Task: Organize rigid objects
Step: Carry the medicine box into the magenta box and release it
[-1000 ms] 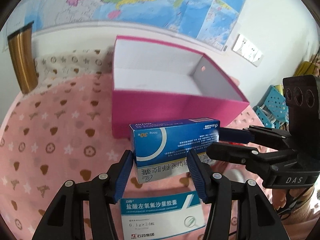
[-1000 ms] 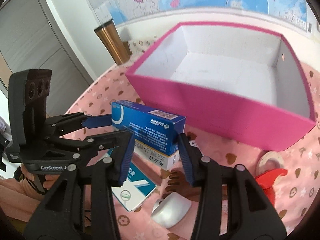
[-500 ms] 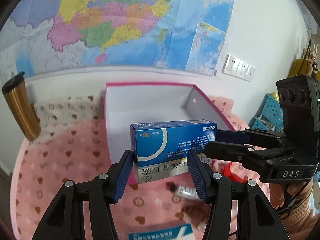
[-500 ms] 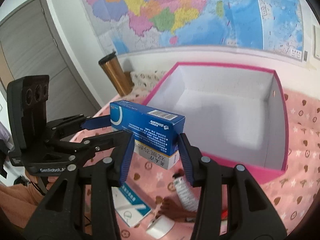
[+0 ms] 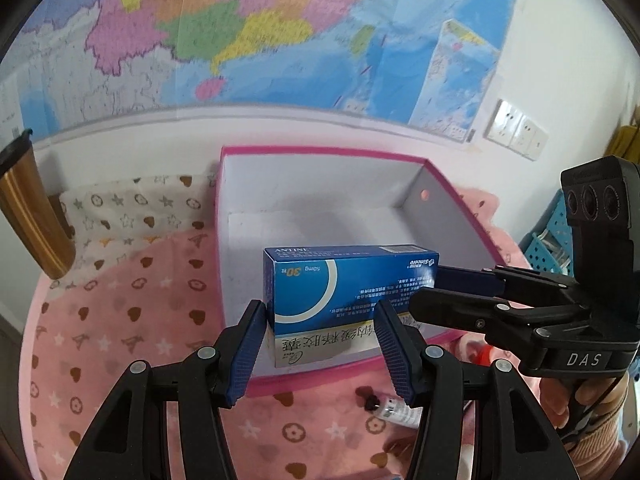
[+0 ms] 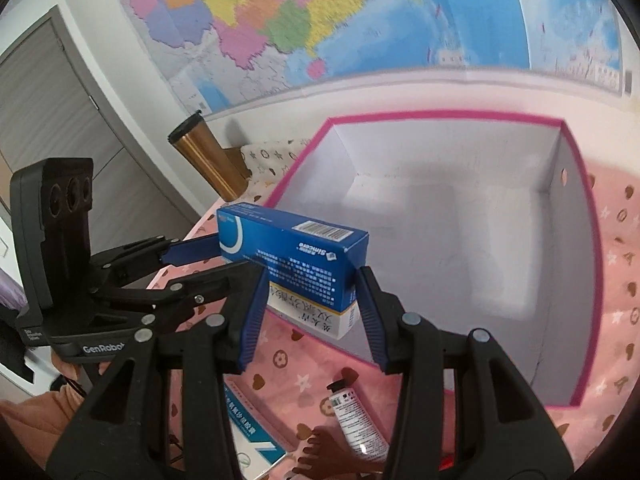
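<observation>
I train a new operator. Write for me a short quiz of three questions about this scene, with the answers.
1. True or false: the pink storage box already holds several items.
2. What do both grippers hold together?
3. The small tube lies: A) in the box, B) on the pink cloth, C) in a gripper.

Key: 1. false; 2. the blue medicine box, between the left gripper and the right gripper; 3. B.
</observation>
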Motion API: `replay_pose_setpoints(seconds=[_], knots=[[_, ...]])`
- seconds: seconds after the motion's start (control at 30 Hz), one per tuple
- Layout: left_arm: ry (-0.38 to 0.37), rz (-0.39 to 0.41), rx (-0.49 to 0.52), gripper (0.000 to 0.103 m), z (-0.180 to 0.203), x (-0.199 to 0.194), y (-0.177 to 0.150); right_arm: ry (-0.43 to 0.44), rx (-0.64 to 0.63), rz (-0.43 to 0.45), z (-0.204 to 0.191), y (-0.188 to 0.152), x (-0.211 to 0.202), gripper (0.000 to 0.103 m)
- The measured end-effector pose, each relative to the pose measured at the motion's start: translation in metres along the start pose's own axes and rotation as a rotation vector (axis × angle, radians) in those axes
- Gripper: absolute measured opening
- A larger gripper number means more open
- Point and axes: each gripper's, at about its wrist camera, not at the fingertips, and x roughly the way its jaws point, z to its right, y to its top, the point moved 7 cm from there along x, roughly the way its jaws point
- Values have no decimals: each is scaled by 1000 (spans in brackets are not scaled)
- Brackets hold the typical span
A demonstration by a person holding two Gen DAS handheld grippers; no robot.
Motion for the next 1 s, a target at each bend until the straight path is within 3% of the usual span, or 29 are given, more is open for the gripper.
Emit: replay_pose_setpoints(seconds=[0.27, 0.53, 0.73, 0.87, 1.0], knots=[[23, -73, -34, 56, -12, 25, -4, 1, 45, -85, 13, 0, 30, 48], [60, -68, -64, 56, -20, 29, 5, -15, 95, -159, 31, -3, 61, 48], [84, -45, -49, 56, -21, 27, 4, -70, 81, -128, 36, -3, 57, 48], [111, -15, -16, 56, -16, 23, -1, -72, 64, -98, 36, -5, 44, 48], [88, 49, 9, 58, -9, 5, -6, -59, 17, -38, 25, -11, 17, 49]])
